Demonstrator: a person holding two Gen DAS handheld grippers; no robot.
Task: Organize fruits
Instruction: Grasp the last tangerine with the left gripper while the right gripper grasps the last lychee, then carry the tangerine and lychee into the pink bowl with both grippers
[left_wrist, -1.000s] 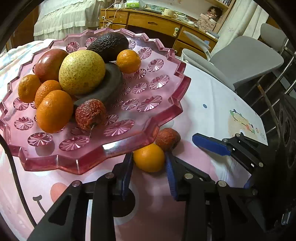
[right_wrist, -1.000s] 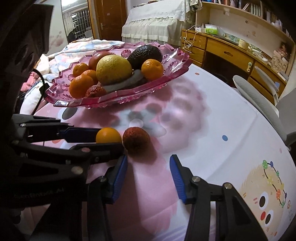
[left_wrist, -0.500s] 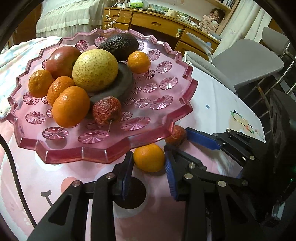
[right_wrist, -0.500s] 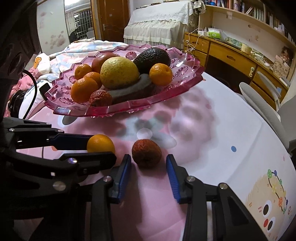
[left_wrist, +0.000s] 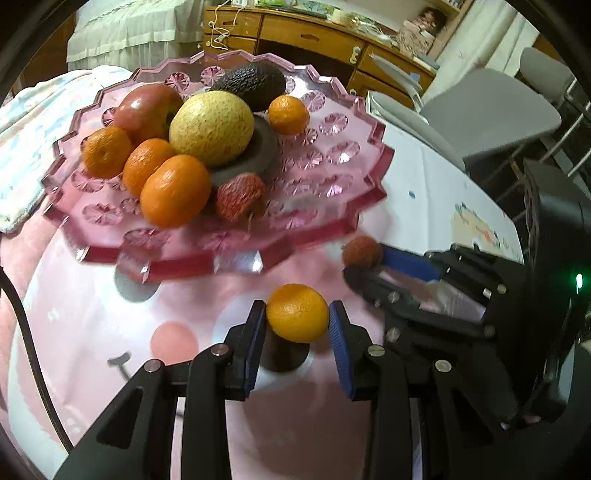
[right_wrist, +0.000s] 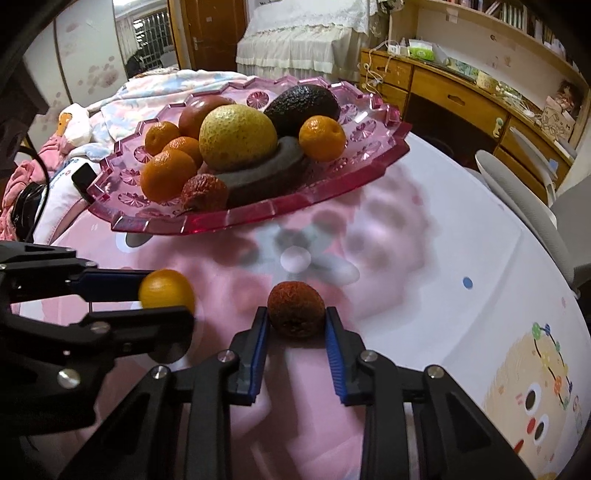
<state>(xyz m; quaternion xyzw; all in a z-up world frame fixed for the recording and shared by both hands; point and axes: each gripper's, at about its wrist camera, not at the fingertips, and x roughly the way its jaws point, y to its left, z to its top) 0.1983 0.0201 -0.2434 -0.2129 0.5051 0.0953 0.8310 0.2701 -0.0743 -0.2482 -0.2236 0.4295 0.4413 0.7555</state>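
Left gripper (left_wrist: 297, 322) is clamping the orange (left_wrist: 297, 313) just off the table (right_wrist: 424, 236); right gripper (right_wrist: 296, 324) is pinching the lychee (right_wrist: 296, 309) beside it. Plate (left_wrist: 236, 258) is overhanging right behind both, piled with fruit, crowding the way in.

Warm indoor light is cast from above, and a dark shadow is thrown under the orange (left_wrist: 297, 313). Glare is caught along the pink tray (left_wrist: 236, 260) rim. Motion blur is smeared across the left wrist view; the tablecloth (right_wrist: 424, 236) print is softened. Straight lines are bent by fisheye distortion, and black is seen in the corners.
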